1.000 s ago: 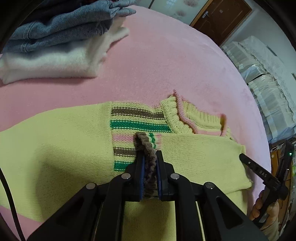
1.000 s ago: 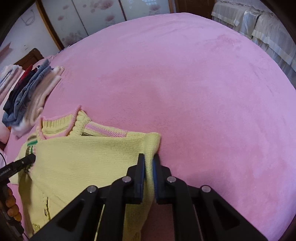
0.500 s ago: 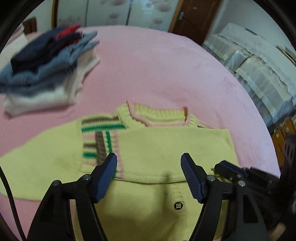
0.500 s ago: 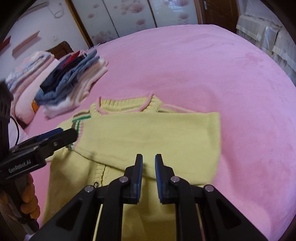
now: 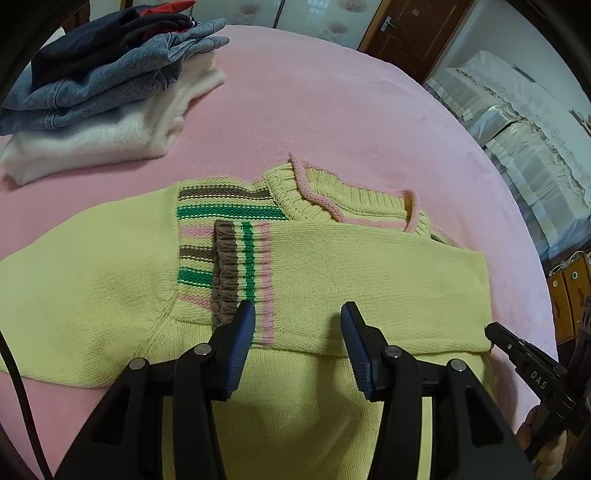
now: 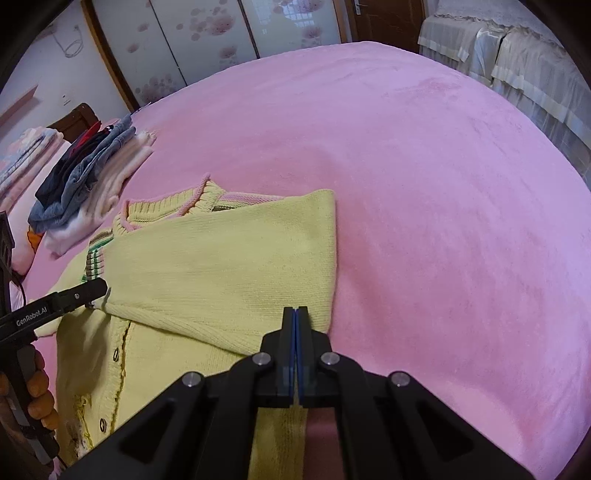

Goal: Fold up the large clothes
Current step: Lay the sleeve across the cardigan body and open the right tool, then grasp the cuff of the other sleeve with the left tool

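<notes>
A yellow knit cardigan (image 5: 332, 280) with green, brown and pink stripes lies on the pink bed (image 5: 314, 110). One sleeve is folded across the chest, its striped cuff (image 5: 240, 273) lying just ahead of my left gripper (image 5: 297, 325), which is open and empty above the sweater. The other sleeve (image 5: 74, 288) stretches out to the left. In the right wrist view the cardigan (image 6: 221, 266) lies left of centre. My right gripper (image 6: 296, 314) is shut with nothing between its pads, over the folded sleeve's right edge. The left gripper (image 6: 92, 290) shows there at the left.
A stack of folded clothes (image 5: 103, 85), denim over white, sits at the back left of the bed and also shows in the right wrist view (image 6: 88, 177). Covered furniture (image 5: 517, 140) stands beyond the bed's right side. A wooden door (image 5: 410, 33) is behind.
My left gripper let go of the brown cuff and opened; the sleeve now lies folded across the chest. My right gripper released the sleeve fold, pulled back and closed fully.
</notes>
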A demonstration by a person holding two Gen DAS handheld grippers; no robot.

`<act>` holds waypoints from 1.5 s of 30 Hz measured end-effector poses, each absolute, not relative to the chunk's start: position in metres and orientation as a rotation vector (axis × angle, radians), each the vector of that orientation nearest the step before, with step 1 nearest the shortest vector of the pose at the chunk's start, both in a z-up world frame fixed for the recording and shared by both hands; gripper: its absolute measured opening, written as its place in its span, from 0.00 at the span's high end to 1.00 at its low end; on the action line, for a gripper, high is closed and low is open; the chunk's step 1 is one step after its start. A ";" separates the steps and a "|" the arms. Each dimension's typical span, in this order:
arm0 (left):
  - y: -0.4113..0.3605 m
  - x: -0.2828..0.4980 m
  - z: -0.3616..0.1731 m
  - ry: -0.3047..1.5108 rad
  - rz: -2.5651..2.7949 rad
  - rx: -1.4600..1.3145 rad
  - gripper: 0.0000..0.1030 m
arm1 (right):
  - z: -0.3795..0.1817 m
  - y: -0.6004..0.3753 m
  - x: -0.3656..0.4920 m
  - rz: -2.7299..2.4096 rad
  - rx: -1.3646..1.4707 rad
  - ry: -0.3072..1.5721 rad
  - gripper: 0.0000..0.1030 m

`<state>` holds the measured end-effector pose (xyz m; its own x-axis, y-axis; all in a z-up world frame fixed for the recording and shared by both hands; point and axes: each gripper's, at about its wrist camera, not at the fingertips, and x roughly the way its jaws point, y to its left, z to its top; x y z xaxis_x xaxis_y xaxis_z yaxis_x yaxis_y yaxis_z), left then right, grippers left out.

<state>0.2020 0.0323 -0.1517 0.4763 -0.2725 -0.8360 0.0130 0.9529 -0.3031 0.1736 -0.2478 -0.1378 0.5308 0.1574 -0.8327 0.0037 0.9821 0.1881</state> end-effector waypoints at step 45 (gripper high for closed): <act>0.165 0.034 -0.088 0.976 -0.094 -0.442 0.28 | -0.044 -0.083 0.046 0.297 0.094 0.977 0.69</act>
<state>0.0339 0.1651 -0.0878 0.5641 -0.2724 -0.7795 -0.1187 0.9074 -0.4031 0.0462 -0.0832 -0.0436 0.5228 0.2900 -0.8016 -0.2057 0.9555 0.2115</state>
